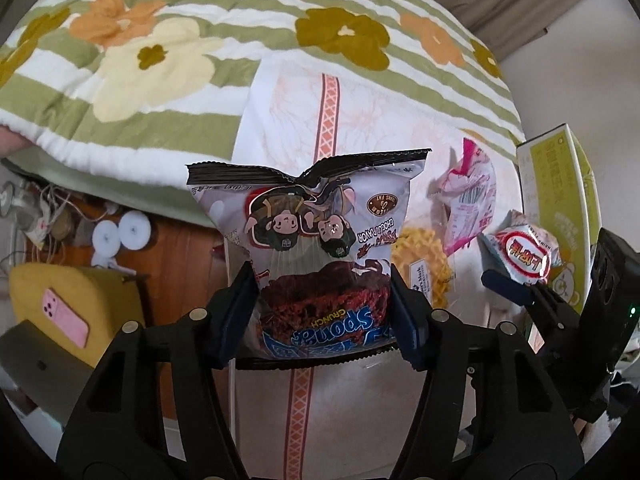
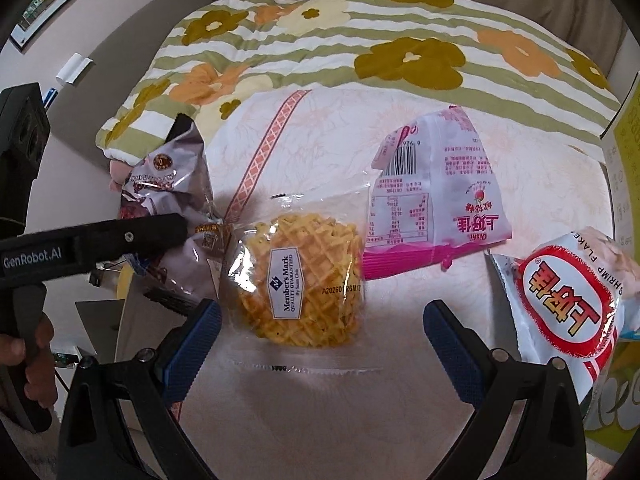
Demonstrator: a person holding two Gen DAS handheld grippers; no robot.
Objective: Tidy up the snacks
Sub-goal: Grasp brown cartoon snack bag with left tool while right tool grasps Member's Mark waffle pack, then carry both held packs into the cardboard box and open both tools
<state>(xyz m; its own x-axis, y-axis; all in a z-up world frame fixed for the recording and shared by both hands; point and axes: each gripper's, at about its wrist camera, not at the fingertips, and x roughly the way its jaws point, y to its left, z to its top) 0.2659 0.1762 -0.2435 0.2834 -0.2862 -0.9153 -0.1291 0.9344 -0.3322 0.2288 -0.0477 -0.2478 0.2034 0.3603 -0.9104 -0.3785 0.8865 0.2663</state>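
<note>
My left gripper is shut on a chocolate sponge-crunch snack bag and holds it above the white cloth; the bag also shows at the left of the right wrist view. My right gripper is open and empty, just in front of a clear-wrapped waffle snack on the cloth. A pink-and-white packet lies behind the waffle. A red-and-white shrimp flakes bag lies at the right, beside my right finger.
A green-striped flowered quilt covers the bed behind the cloth. A yellow-green cardboard box stands at the right edge. Left of the bed are a wooden floor and a yellow cushion with a pink phone.
</note>
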